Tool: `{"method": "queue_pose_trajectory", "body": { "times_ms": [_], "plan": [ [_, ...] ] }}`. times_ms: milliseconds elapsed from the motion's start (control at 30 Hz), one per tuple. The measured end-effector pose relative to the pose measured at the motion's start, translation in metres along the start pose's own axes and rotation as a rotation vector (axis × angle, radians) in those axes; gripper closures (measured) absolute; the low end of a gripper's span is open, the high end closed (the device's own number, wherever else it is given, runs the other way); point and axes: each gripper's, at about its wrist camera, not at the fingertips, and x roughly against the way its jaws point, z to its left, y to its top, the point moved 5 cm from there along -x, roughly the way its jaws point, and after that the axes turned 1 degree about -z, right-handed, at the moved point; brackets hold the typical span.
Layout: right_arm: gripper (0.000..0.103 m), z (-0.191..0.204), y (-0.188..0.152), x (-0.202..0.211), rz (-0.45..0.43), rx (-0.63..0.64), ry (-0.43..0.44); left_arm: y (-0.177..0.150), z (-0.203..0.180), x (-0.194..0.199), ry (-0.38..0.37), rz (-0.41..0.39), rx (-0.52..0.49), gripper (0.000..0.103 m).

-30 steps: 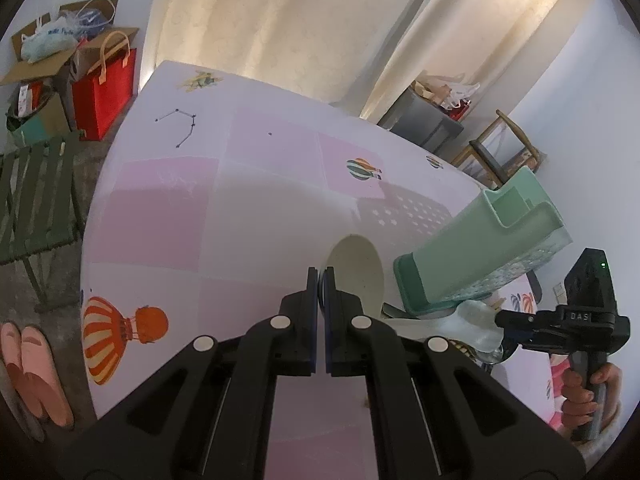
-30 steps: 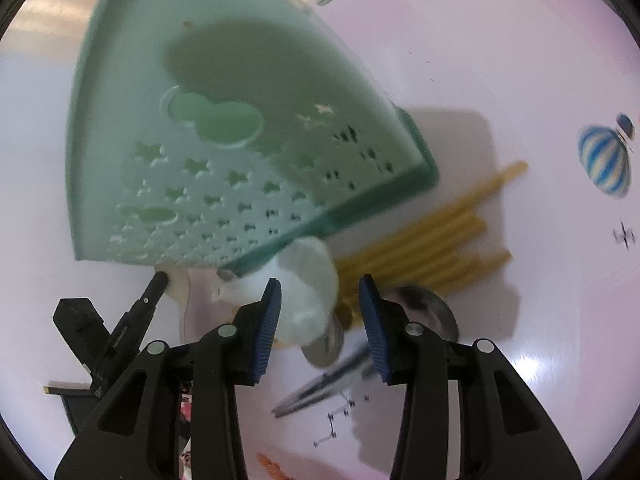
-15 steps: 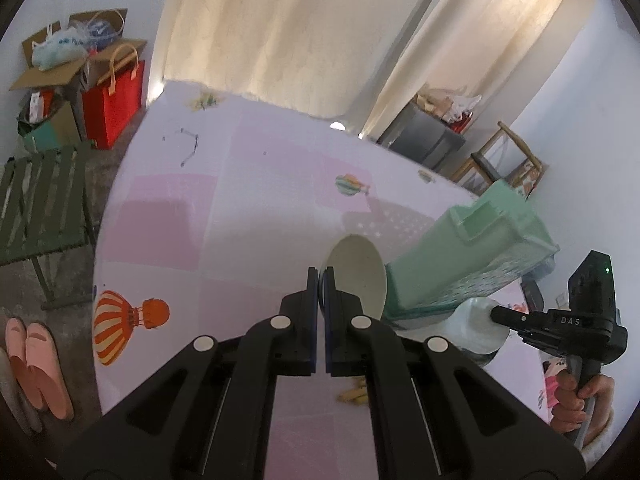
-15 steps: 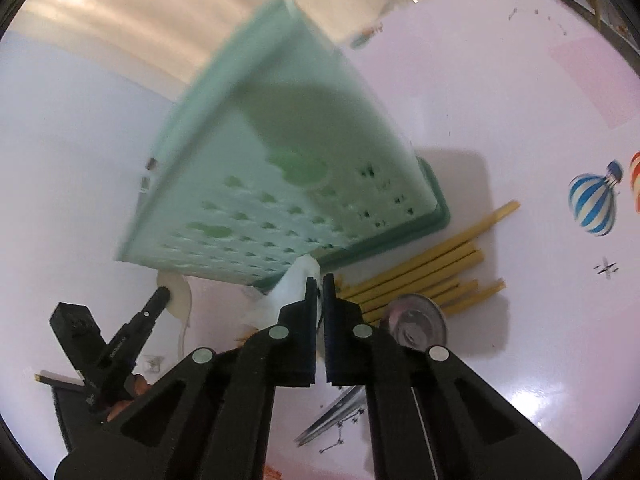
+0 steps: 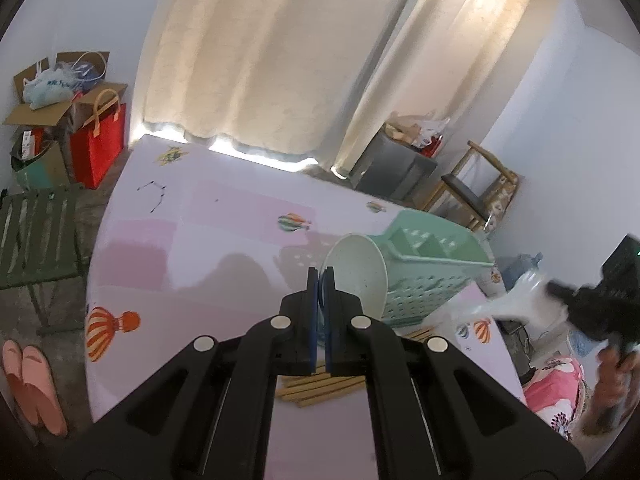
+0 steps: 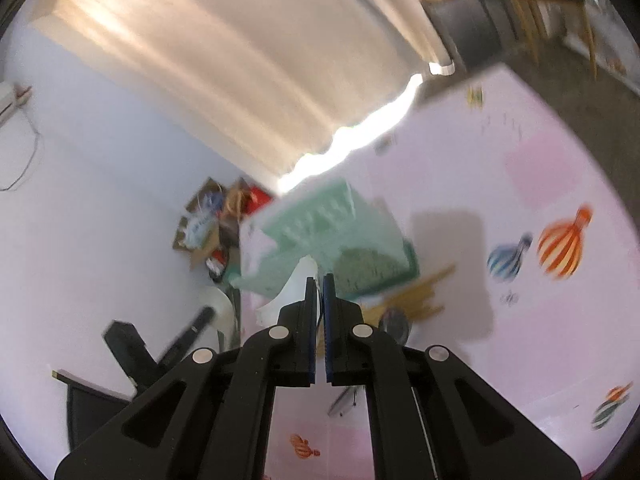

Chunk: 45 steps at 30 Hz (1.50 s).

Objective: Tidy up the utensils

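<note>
Sorting had barely begun: the left gripper (image 5: 319,280) was clamped on a pale bowl's (image 5: 356,270) rim, the right gripper (image 6: 319,286) on a white spoon (image 6: 294,288), both held near the green caddy (image 5: 428,264); chopsticks (image 5: 320,384) lay loose on the table (image 5: 200,240).

**Surfaces and finishes in front of you**

Your worktop (image 5: 208,240) wears a glossy, smooth pink printed covering that throws back window glare. The green basket (image 5: 432,276) looks like matt perforated plastic. The bowl (image 5: 356,272) in your left claw (image 5: 320,280) has a speckled, satin finish. The white spoon (image 6: 298,284) in your right claw (image 6: 319,286) is blurred, probably smooth plastic. The chopsticks (image 5: 320,386) look like matt wood. Both claws are matt black plastic with blue pads (image 5: 313,320). The curtains (image 5: 256,52) are soft cloth.
</note>
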Motion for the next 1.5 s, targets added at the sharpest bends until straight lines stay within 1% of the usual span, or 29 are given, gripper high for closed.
{"method": "queue_pose_trajectory", "body": {
  "times_ms": [100,167,200,300,367,400,500,567,733,833,933,1033,1133,1167,1233,1267,1333,1400,1433,1467,1500],
  "plan": [
    [0.100,0.008,0.027,0.027,-0.087,0.028,-0.004,0.011,-0.013,0.007,-0.034,-0.049,0.004,0.102],
    [0.100,0.016,0.041,0.040,-0.148,0.070,-0.047,0.025,-0.024,0.011,-0.056,-0.092,0.003,0.102],
    [0.100,0.017,0.044,0.035,-0.161,0.087,-0.063,0.035,-0.030,0.012,-0.077,-0.108,0.003,0.102],
    [0.100,0.020,0.065,0.033,-0.169,0.134,-0.112,0.057,-0.045,0.013,-0.105,-0.150,-0.012,0.102],
    [0.100,0.024,0.075,0.022,-0.185,0.199,-0.197,0.068,-0.054,0.013,-0.104,-0.179,-0.035,0.102],
    [0.099,0.023,0.080,0.019,-0.188,0.218,-0.225,0.072,-0.058,0.012,-0.099,-0.187,-0.047,0.102],
    [0.100,0.017,0.090,0.001,-0.148,0.242,-0.245,0.075,-0.065,0.003,-0.091,-0.164,-0.067,0.102],
    [0.099,0.015,0.093,-0.010,-0.136,0.296,-0.292,0.075,-0.068,-0.002,-0.085,-0.146,-0.082,0.102],
    [0.099,0.008,0.094,-0.042,-0.072,0.361,-0.334,0.079,-0.071,-0.009,-0.067,-0.129,-0.114,0.102],
    [0.099,0.010,0.090,-0.059,-0.056,0.413,-0.365,0.086,-0.079,-0.017,-0.066,-0.132,-0.126,0.102],
    [0.099,0.018,0.092,-0.072,-0.081,0.481,-0.395,0.094,-0.090,-0.022,-0.079,-0.154,-0.132,0.102],
    [0.099,0.024,0.095,-0.084,-0.088,0.502,-0.388,0.108,-0.103,-0.028,-0.059,-0.212,-0.146,0.102],
    [0.099,0.028,0.091,-0.096,-0.079,0.530,-0.384,0.121,-0.120,-0.036,-0.010,-0.283,-0.166,0.102],
    [0.099,0.030,0.089,-0.100,-0.077,0.552,-0.382,0.123,-0.130,-0.043,0.020,-0.312,-0.193,0.102],
    [0.098,0.032,0.085,-0.106,-0.076,0.577,-0.368,0.124,-0.142,-0.053,0.061,-0.340,-0.244,0.102],
    [0.097,0.033,0.082,-0.109,-0.070,0.593,-0.359,0.122,-0.151,-0.061,0.097,-0.357,-0.290,0.102],
    [0.097,0.035,0.076,-0.111,-0.063,0.610,-0.347,0.117,-0.163,-0.073,0.134,-0.366,-0.350,0.102],
    [0.085,0.035,0.070,-0.113,-0.046,0.615,-0.324,0.110,-0.175,-0.085,0.166,-0.364,-0.408,0.102],
    [0.067,0.034,0.068,-0.112,-0.038,0.610,-0.327,0.105,-0.179,-0.092,0.183,-0.356,-0.434,0.102],
    [0.060,0.032,0.067,-0.112,-0.033,0.600,-0.328,0.103,-0.182,-0.094,0.198,-0.359,-0.447,0.102],
    [0.059,0.031,0.065,-0.109,-0.030,0.578,-0.308,0.101,-0.184,-0.097,0.218,-0.368,-0.464,0.102]
  ]
}}
